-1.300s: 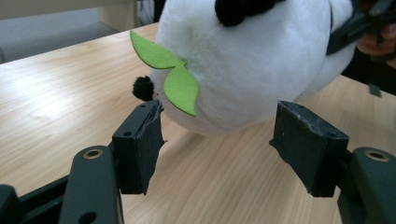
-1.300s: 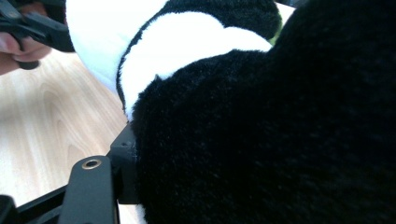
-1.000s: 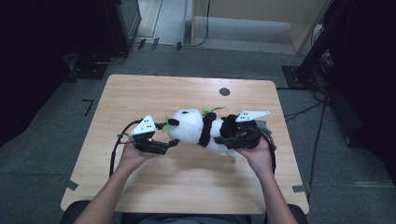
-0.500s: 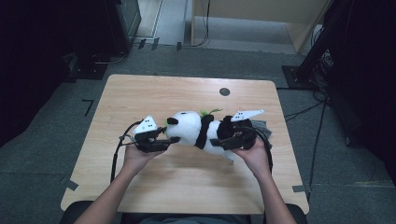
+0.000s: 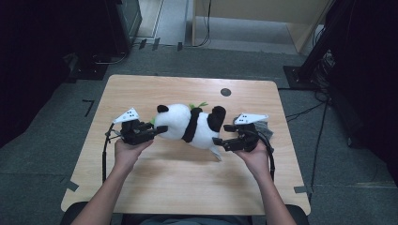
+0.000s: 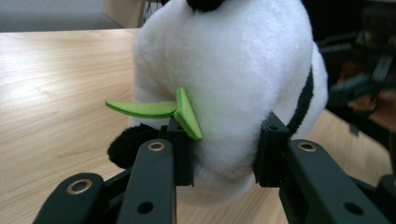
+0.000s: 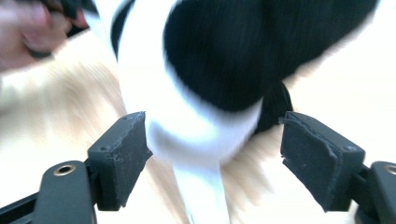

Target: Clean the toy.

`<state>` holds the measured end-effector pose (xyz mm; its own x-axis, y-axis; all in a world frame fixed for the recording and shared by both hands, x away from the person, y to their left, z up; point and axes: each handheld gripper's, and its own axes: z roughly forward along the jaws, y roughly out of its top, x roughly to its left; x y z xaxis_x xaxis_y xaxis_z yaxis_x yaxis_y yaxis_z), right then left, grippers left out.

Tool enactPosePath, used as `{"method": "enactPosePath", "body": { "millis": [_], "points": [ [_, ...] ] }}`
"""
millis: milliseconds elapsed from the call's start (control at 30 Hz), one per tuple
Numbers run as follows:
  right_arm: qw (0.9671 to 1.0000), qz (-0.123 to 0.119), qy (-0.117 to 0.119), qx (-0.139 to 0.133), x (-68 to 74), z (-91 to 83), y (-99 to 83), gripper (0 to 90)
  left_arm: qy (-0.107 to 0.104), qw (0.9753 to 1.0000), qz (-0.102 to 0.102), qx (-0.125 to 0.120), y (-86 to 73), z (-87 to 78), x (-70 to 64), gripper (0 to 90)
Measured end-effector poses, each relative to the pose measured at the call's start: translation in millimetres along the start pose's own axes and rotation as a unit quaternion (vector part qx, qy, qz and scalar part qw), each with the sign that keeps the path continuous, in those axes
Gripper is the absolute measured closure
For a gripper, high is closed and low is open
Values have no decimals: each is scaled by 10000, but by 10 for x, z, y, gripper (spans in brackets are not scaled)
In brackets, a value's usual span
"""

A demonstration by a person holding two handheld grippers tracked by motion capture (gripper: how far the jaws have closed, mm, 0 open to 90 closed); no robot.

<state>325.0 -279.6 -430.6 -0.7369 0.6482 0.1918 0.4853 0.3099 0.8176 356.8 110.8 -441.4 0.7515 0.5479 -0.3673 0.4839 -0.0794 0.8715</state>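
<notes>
A black-and-white plush panda (image 5: 187,124) lies on its side in the middle of the wooden table (image 5: 164,178). A green leaf (image 6: 144,108) sticks out of its white fur (image 6: 233,70). My left gripper (image 5: 157,130) is at the panda's left end, and its jaws press into the white plush (image 6: 224,154). At the panda's right end, my right gripper (image 5: 224,134) is open. Its wide-spread jaws flank the black-and-white rear (image 7: 215,60) without touching it. The right gripper view is blurred by motion.
A small dark grey object (image 5: 265,129) lies on the table just behind my right gripper. A black round hole (image 5: 225,92) is near the far edge. The person's other hand (image 7: 23,32) shows at the top left of the right gripper view.
The panda and my left gripper have shifted a little to the left. My right gripper's jaws have spread apart at the panda's rear.
</notes>
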Motion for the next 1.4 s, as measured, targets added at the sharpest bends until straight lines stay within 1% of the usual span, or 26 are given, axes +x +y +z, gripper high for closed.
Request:
{"method": "enactPosePath", "body": {
  "millis": [33,100,133,167,233,267,300,367,400,433,467,500,533,567,633,700,767,867,900,933,1033,1067,1167,1267,1333,1400],
  "points": [
    [10000,-32,6,-8,13,11,-18,274,-22,10000,-62,-41,5,-8,13,665],
    [9997,-45,122,-185,40,59,-65,307,-83,9997,-212,-115,9,-12,23,664],
    [9995,-32,238,-202,53,92,-83,308,-101,9995,-259,-152,9,-11,22,663],
    [9994,-73,275,-195,68,131,-95,301,-147,9991,-347,-177,12,-12,22,662],
    [9996,-180,206,-123,99,204,-117,286,-169,9987,-413,-227,20,-17,20,661],
    [9996,-183,170,-91,105,216,-120,284,-204,9985,-455,-237,27,-20,22,661],
    [9997,-214,119,-59,110,241,-126,283,-242,9979,-536,-264,30,-23,23,661],
    [9996,-208,206,-43,113,264,-132,318,-314,9968,-673,-296,37,-25,27,659],
    [9995,-233,209,-64,121,267,-132,322,-293,9964,-735,-306,38,-19,12,657],
    [9995,-282,150,-72,135,275,-124,328,-265,9966,-736,-275,37,-10,-3,654],
    [9995,-300,82,-34,147,279,-117,355,-241,9961,-807,-251,31,2,-11,645],
    [9994,-340,19,14,154,284,-116,358,-241,9955,-890,-212,24,20,-12,638],
    [9993,-352,-70,67,161,287,-114,371,-139,9955,-921,-154,16,40,-23,625],
    [9993,-345,-122,103,165,289,-113,386,-47,9958,-905,-83,9,60,-37,600],
    [9992,-299,-212,156,160,282,-108,404,57,9965,-830,34,4,93,-62,554],
    [9991,-264,-269,182,138,261,-108,408,86,9969,-760,158,8,114,-71,480],
    [9994,-180,-263,160,126,235,-106,410,126,9975,-674,154,7,124,-81,436],
    [9993,-195,-290,115,133,194,-93,407,138,9983,-514,242,4,145,-92,376],
    [9993,-203,-297,96,134,181,-89,404,176,9983,-446,325,4,151,-88,365],
    [9995,-152,-282,77,136,166,-82,400,195,9982,-413,386,-2,158,-90,358],
    [9998,-48,-192,13,117,128,-75,388,161,9971,-428,602,-14,185,-79,344],
    [9998,-31,-200,30,116,118,-77,387,184,9967,-396,679,-17,195,-80,341],
    [9998,27,-174,53,111,96,-74,376,204,9965,-331,744,-23,203,-82,337],
    [9998,129,-181,-13,116,50,-58,364,304,9958,-162,848,-27,211,-102,328],
    [9997,155,-210,0,125,21,-50,362,266,9950,-176,945,-28,222,-110,326],
    [9996,154,-220,-6,131,-5,-45,356,240,9948,-191,976,-29,226,-119,324]
  ]
}}
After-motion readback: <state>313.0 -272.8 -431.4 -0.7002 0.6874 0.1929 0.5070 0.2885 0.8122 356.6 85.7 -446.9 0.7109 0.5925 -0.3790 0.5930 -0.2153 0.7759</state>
